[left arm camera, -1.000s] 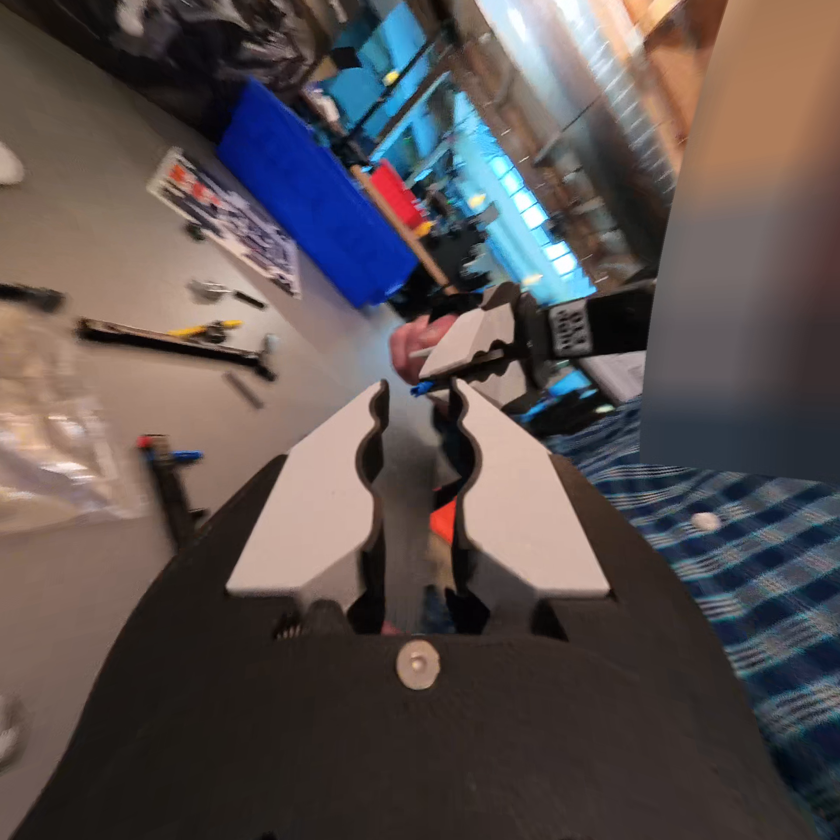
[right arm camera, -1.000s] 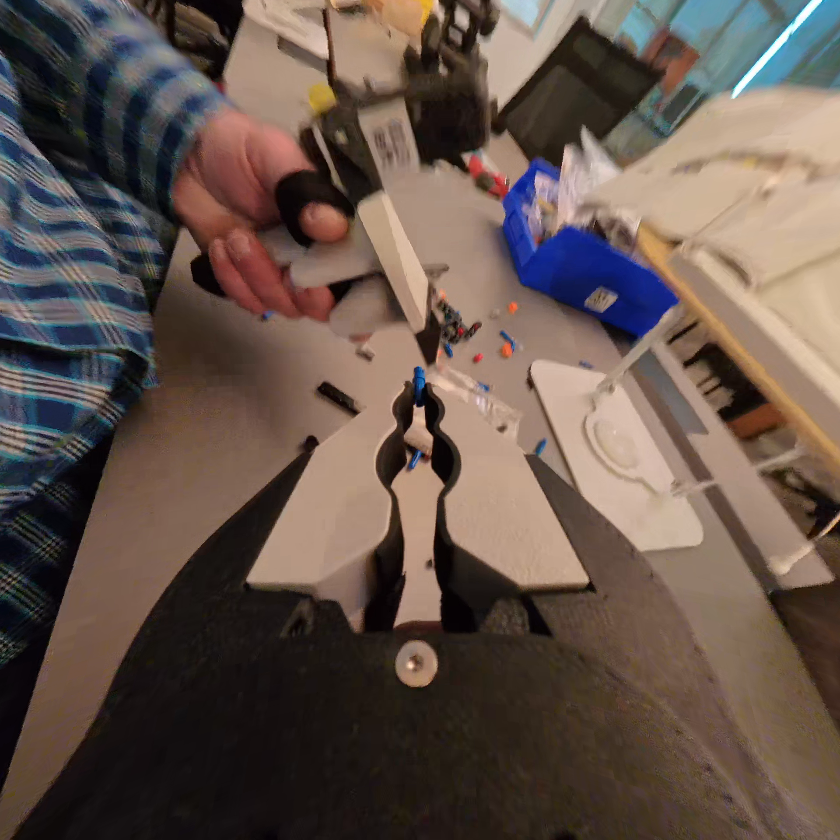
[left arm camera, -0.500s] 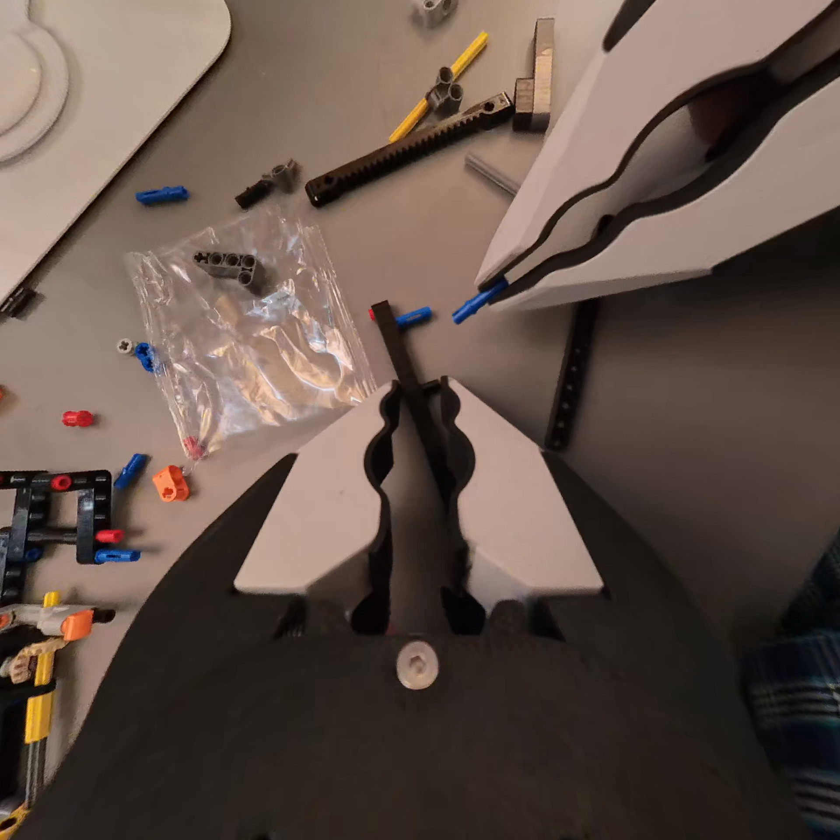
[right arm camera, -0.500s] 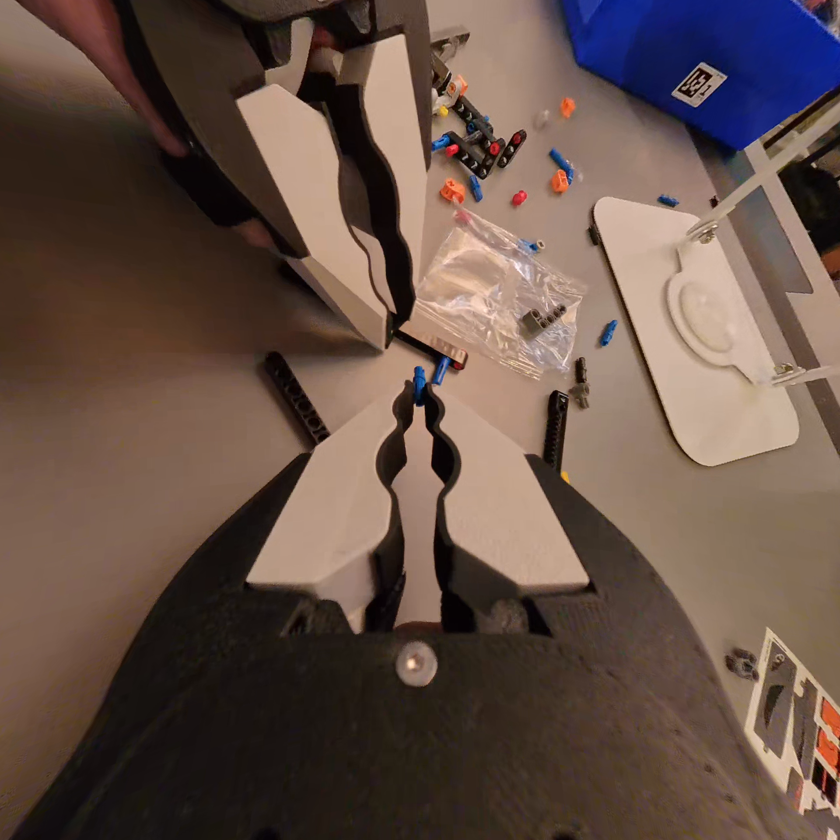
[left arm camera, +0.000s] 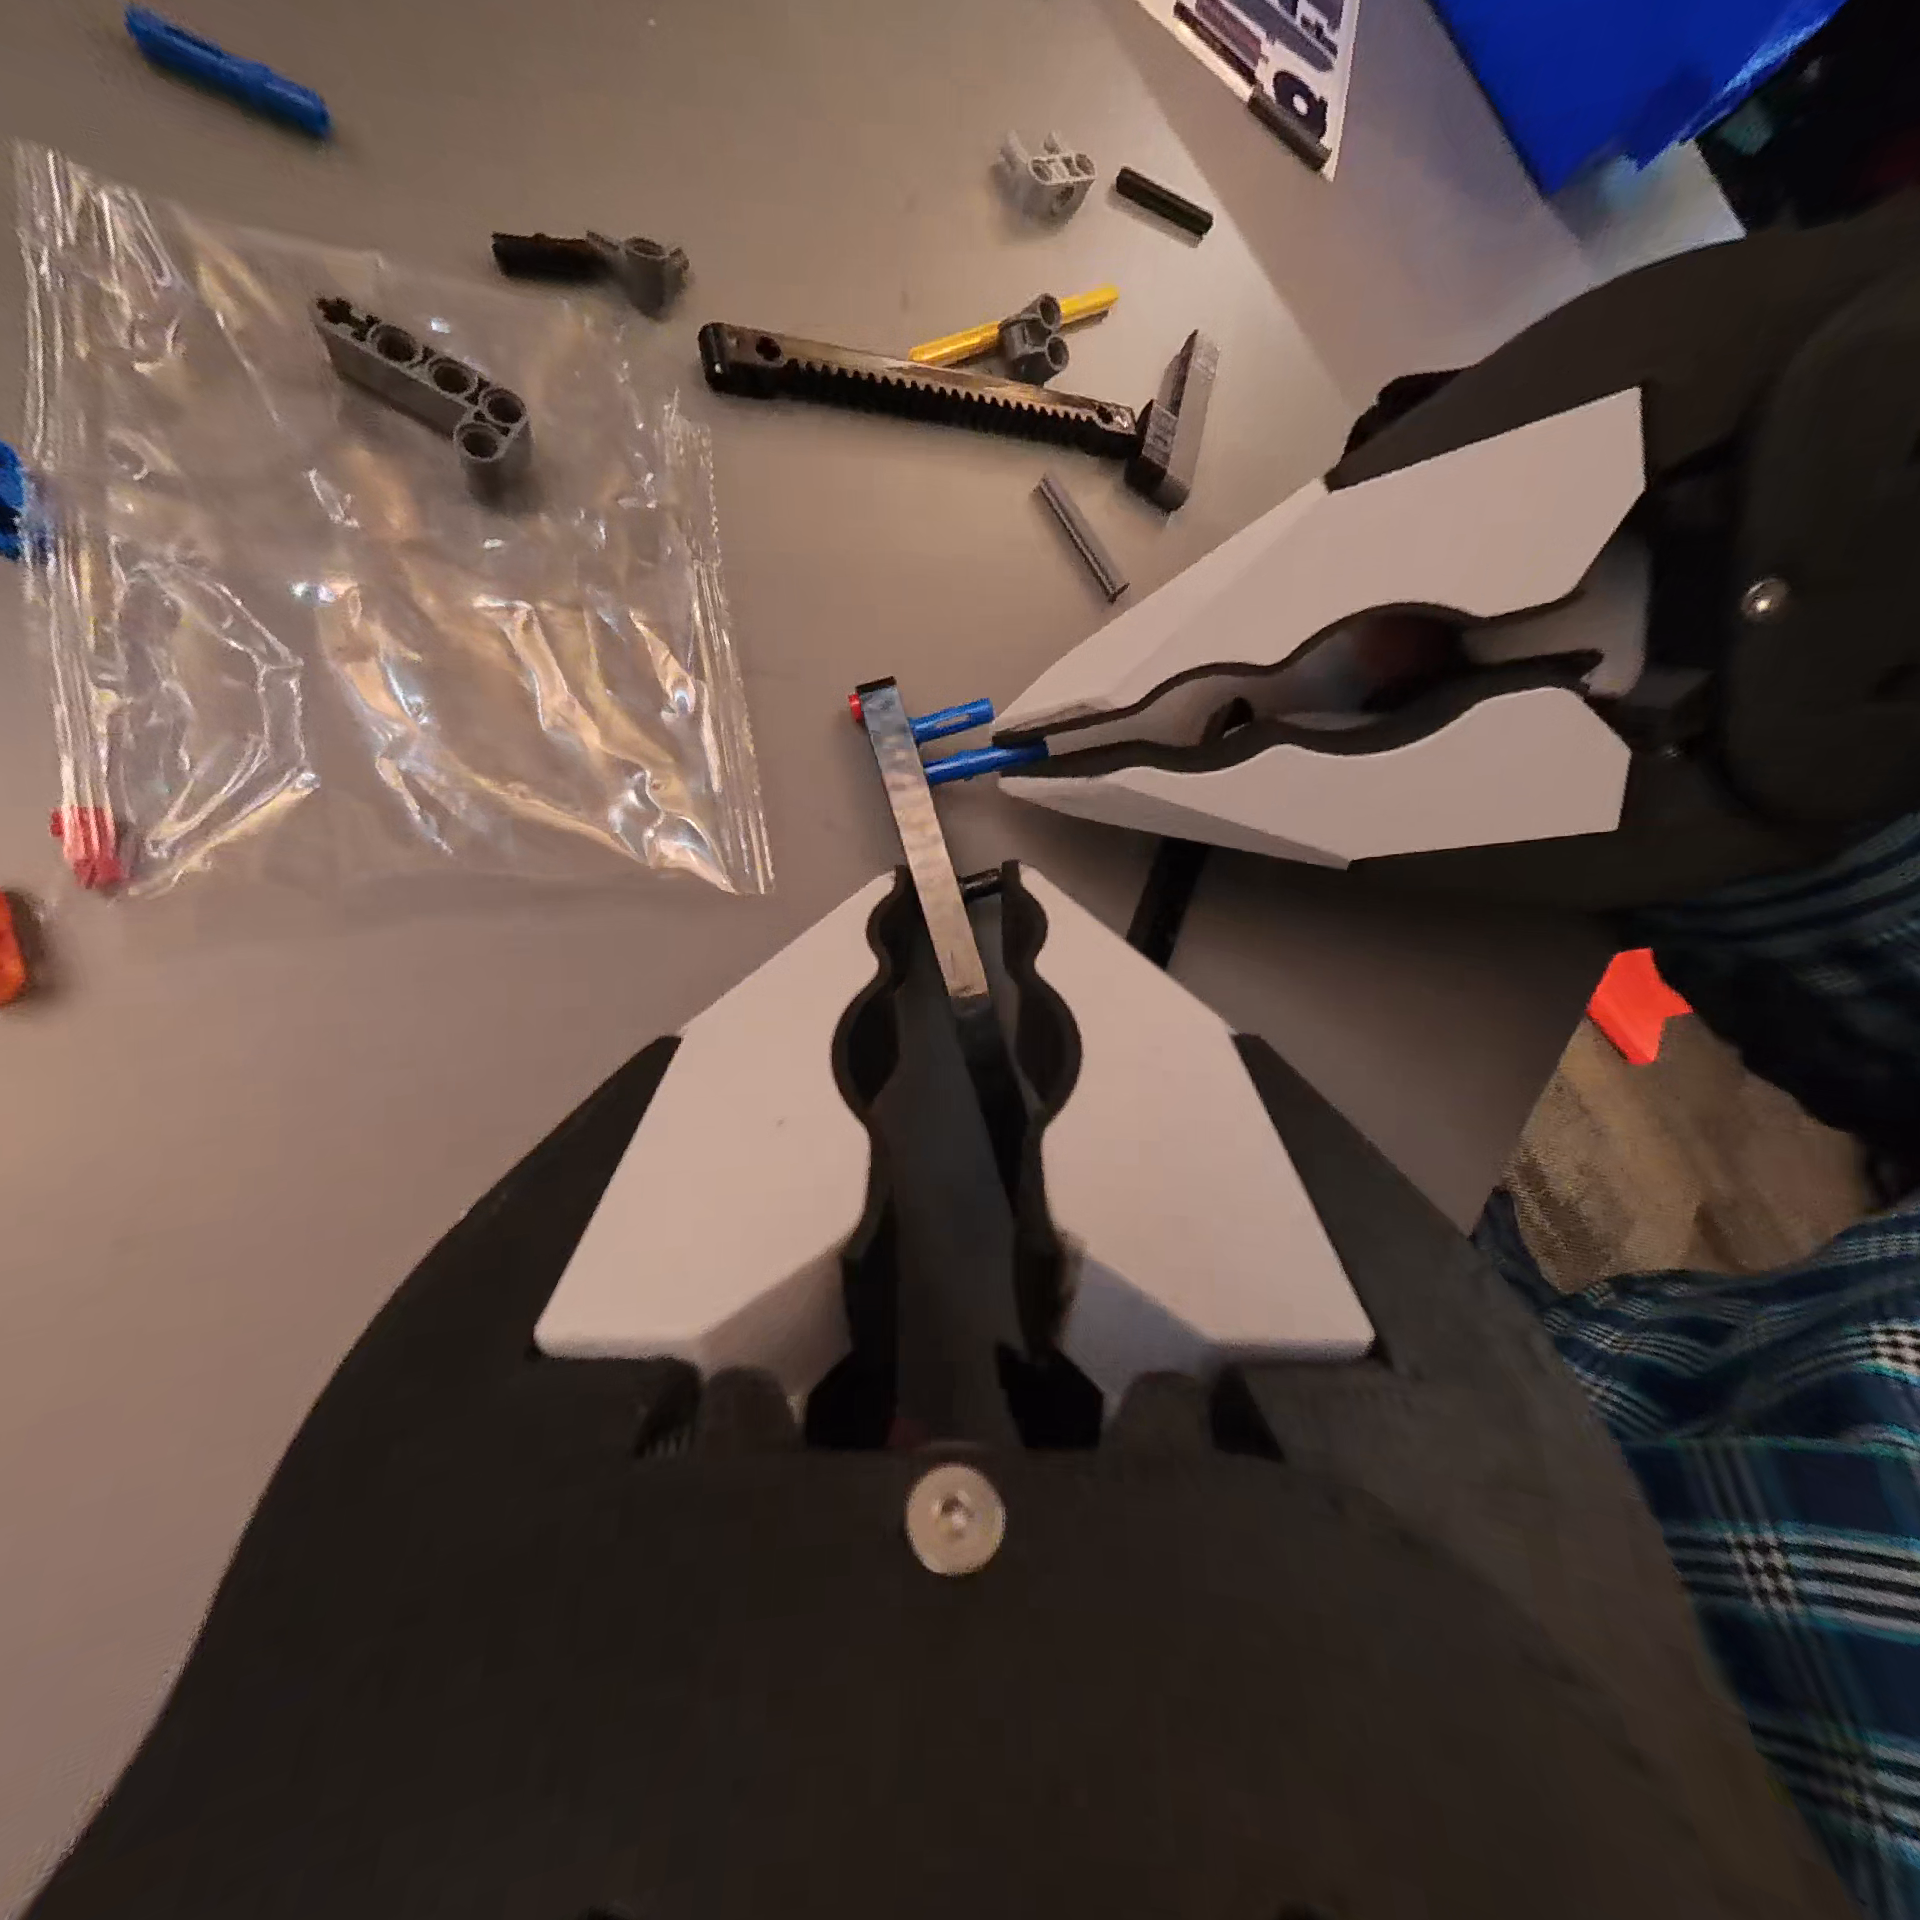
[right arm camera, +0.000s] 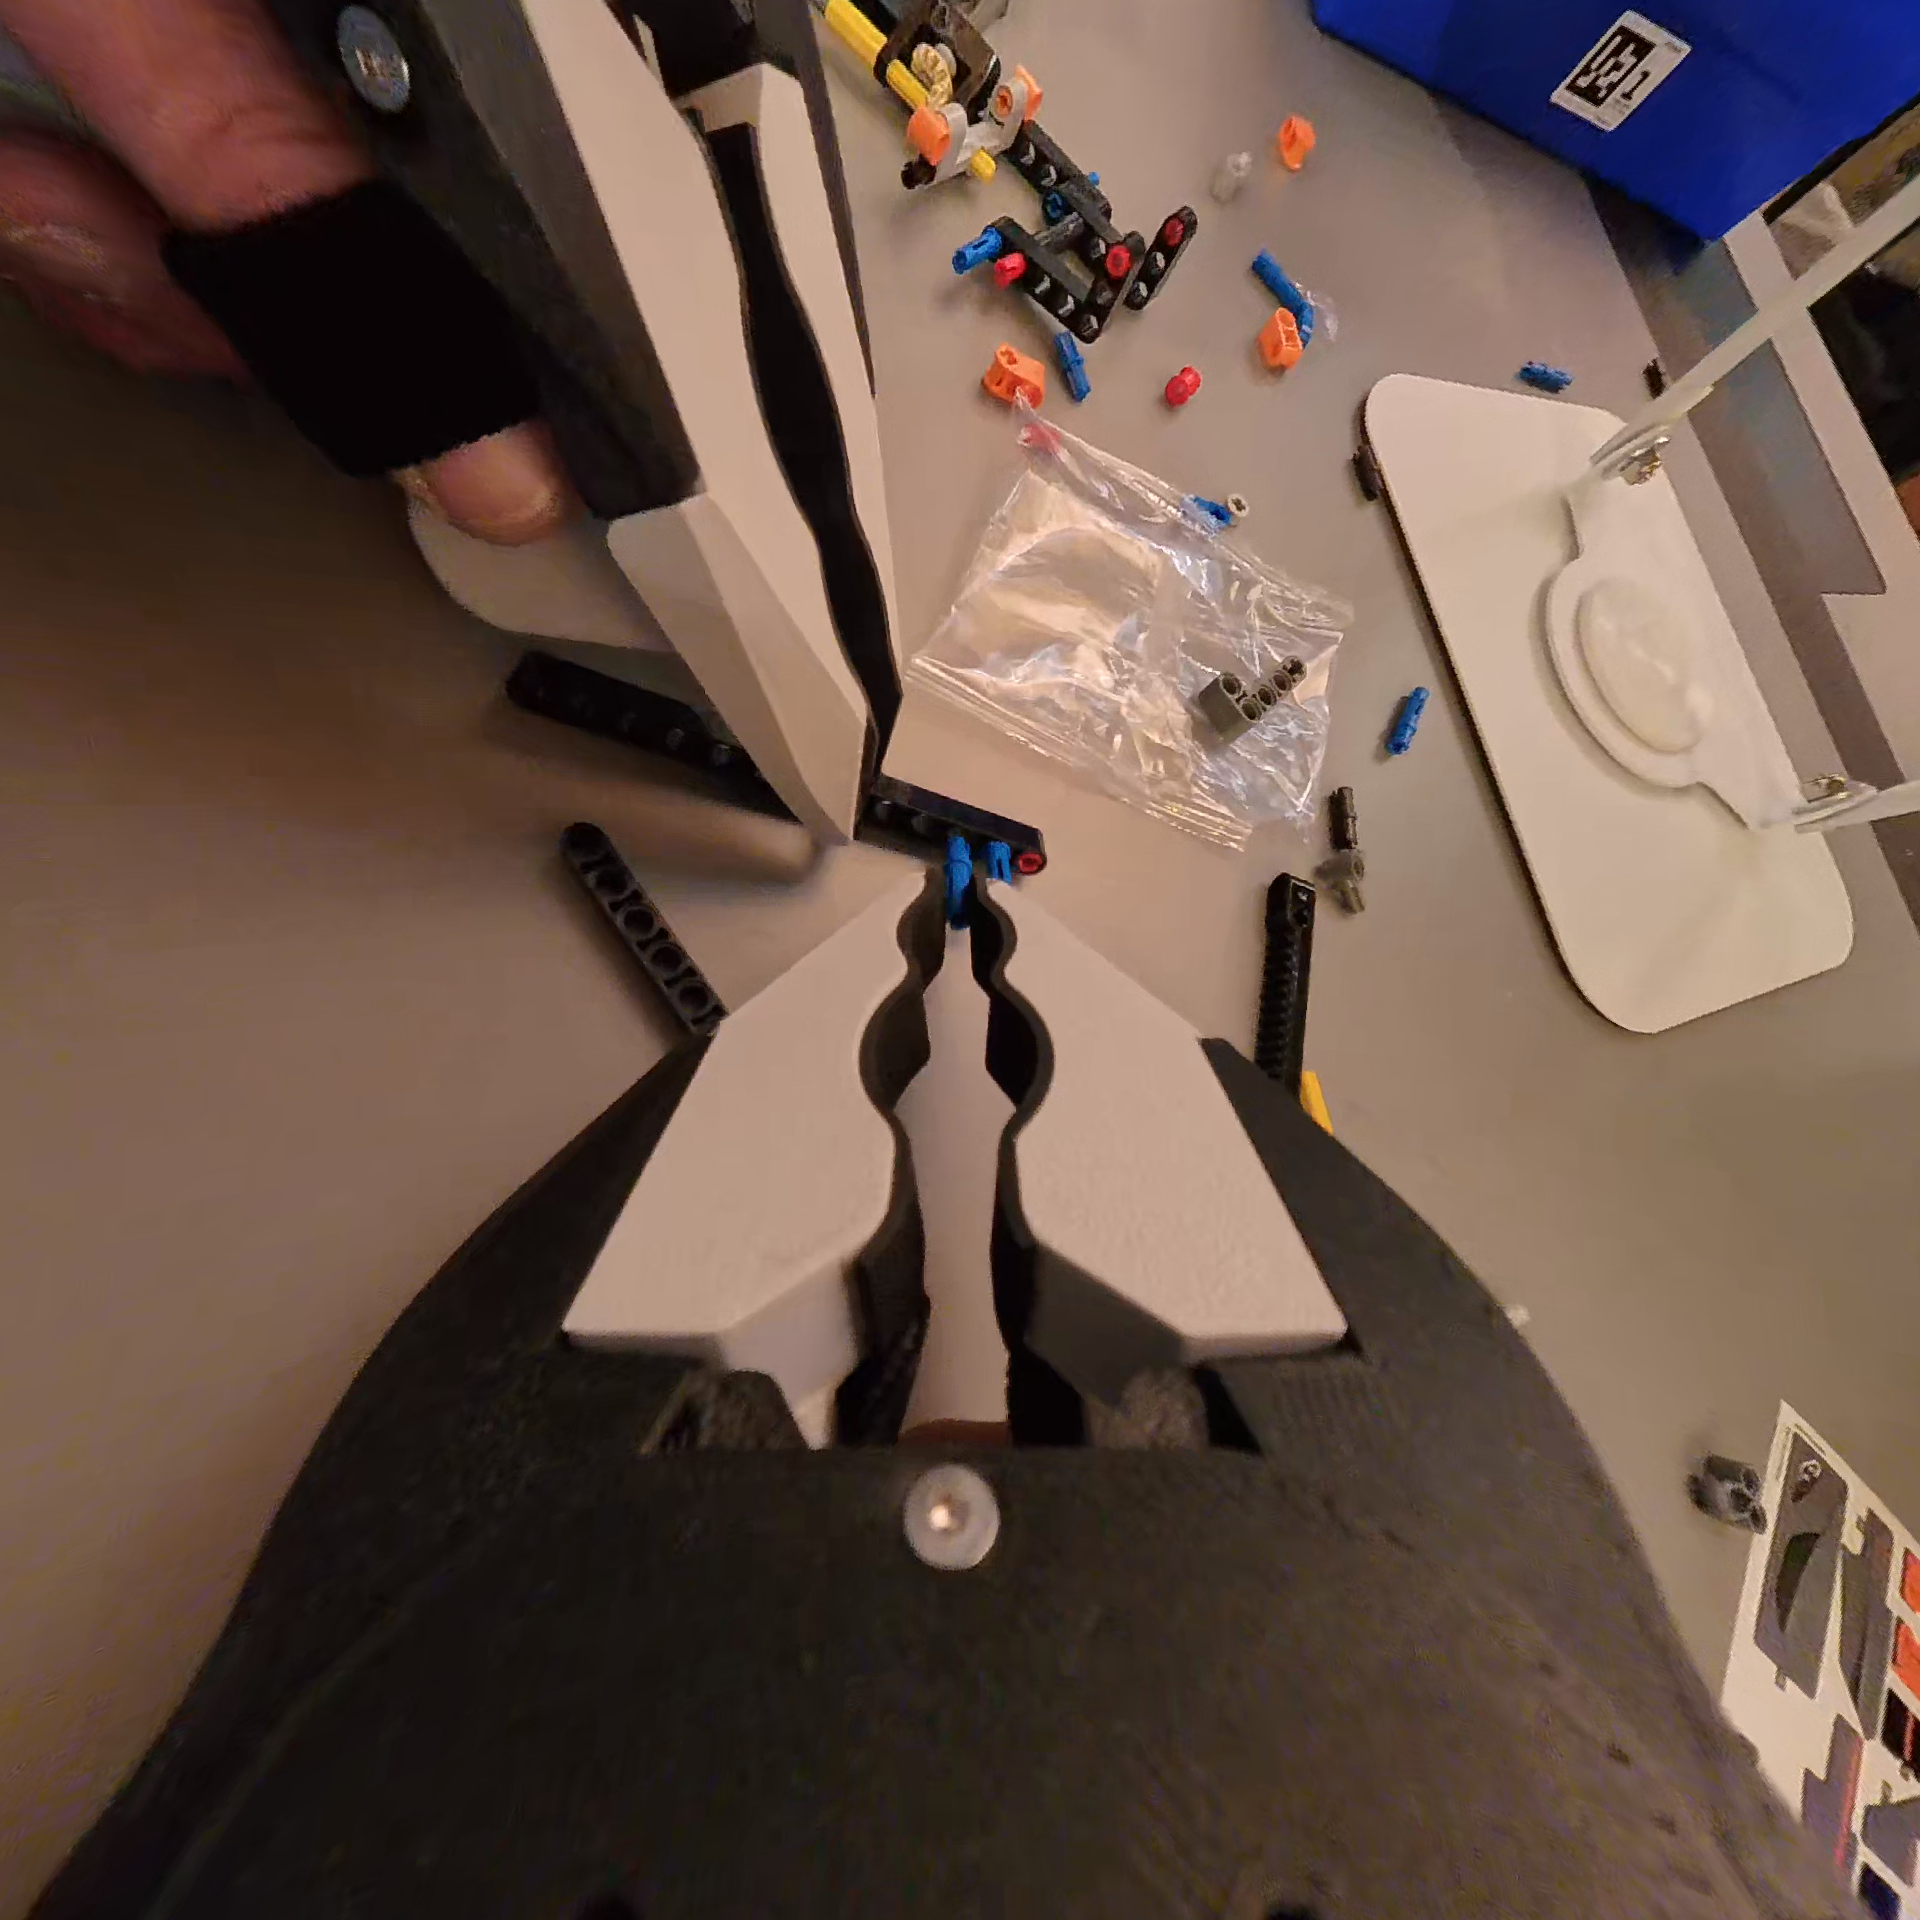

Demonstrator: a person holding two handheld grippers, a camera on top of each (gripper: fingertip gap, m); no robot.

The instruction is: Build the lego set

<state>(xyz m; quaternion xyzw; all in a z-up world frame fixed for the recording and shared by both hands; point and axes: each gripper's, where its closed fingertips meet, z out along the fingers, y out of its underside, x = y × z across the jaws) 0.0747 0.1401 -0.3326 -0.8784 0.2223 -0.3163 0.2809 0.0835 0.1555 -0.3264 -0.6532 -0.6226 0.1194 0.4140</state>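
Observation:
My left gripper point(left arm camera: 951, 883) is shut on a black beam point(left arm camera: 920, 821) that sticks out past its fingertips, over the grey table. The beam carries a blue pin point(left arm camera: 951, 719) and a red pin point(left arm camera: 854, 707) near its far end. My right gripper point(left arm camera: 1003, 750) comes in from the right, shut on a second blue pin point(left arm camera: 971, 766) whose tip meets the beam's side just below the first. In the right wrist view, my right gripper point(right arm camera: 961, 896) holds that pin point(right arm camera: 958, 878) against the beam point(right arm camera: 961, 821), with the left gripper point(right arm camera: 864, 800) at upper left.
A clear plastic bag point(left arm camera: 395, 623) with a grey bent beam point(left arm camera: 436, 379) lies left. A black toothed rack point(left arm camera: 914, 400), yellow axle point(left arm camera: 1081, 303) and loose pins lie beyond. A partial assembly point(right arm camera: 1060, 239), white base point(right arm camera: 1610, 727), blue bin point(right arm camera: 1621, 94), sheet point(right arm camera: 1829, 1621) and loose black beam point(right arm camera: 639, 925) surround. Only a small space, under 4 cm, lies between the two pairs of fingers.
Both grippers have come down from the air to just over the table. The right gripper has brought its blue pin from a gap away to touching the beam's side.

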